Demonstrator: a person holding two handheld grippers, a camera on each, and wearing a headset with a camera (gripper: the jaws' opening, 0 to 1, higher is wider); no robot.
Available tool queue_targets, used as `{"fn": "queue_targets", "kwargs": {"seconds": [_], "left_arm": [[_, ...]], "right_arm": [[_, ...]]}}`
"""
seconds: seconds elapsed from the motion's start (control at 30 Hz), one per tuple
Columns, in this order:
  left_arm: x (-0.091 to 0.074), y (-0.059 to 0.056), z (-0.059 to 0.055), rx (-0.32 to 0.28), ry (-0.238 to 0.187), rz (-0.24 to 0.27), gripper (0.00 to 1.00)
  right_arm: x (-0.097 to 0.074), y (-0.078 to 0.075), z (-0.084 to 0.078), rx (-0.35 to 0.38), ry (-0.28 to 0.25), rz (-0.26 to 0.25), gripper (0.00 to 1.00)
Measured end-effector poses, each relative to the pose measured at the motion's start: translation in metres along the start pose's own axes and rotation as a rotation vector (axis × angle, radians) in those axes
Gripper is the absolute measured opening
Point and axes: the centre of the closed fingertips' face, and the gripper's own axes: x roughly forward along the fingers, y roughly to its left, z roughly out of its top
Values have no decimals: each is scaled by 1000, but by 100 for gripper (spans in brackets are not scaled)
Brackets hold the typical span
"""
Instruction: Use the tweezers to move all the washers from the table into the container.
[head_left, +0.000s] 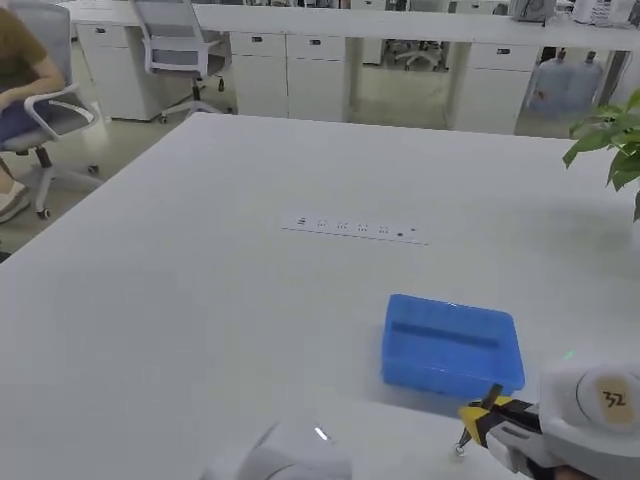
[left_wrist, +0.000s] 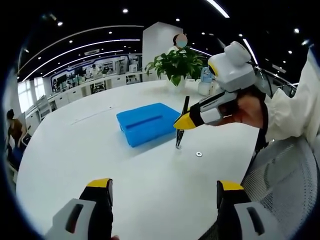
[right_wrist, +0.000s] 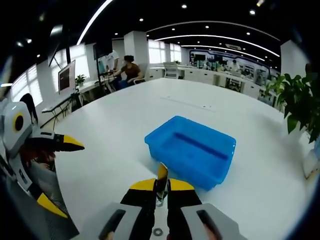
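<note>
Blue container (head_left: 450, 372) sat near on the counter (head_left: 180, 300), we judged for short carries; our right hand-held gripper (right_wrist: 161, 184), clamped on the tweezers (left_wrist: 181, 120), aimed their tips down just beside a washer (left_wrist: 199, 154); our left hand-held gripper (left_wrist: 165, 185) hung spread, idle

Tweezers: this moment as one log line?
right gripper: shut on tweezers | tweezers: tips down beside washer on table | left gripper: open, empty
</note>
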Motion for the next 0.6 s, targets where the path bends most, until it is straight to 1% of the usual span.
{"fn": "queue_targets", "kwargs": {"seconds": [0.03, 0.13, 0.2, 0.27, 0.37, 0.47, 0.6], "left_arm": [[0, 0, 0, -4, -1, 0, 87], [-1, 1, 1, -9, -5, 2, 87], [-2, 0, 3, -22, -14, -7, 86], [-3, 0, 4, -28, -22, -11, 86], [-4, 1, 4, -18, -21, -7, 85], [-8, 4, 7, -30, -32, 2, 85], [-9, 10, 6, -31, -31, 26, 83]], "right_arm": [[-1, -1, 2, 1, -3, 1, 4], [-8, -5, 15, 2, -32, -1, 4], [-11, -7, 23, -10, -46, -5, 4], [-14, -12, 31, -24, -62, -13, 4], [-20, -21, 47, -20, -96, -26, 4], [-22, -30, 59, -21, -122, -38, 4], [-22, -39, 73, -7, -154, -46, 4]]}}
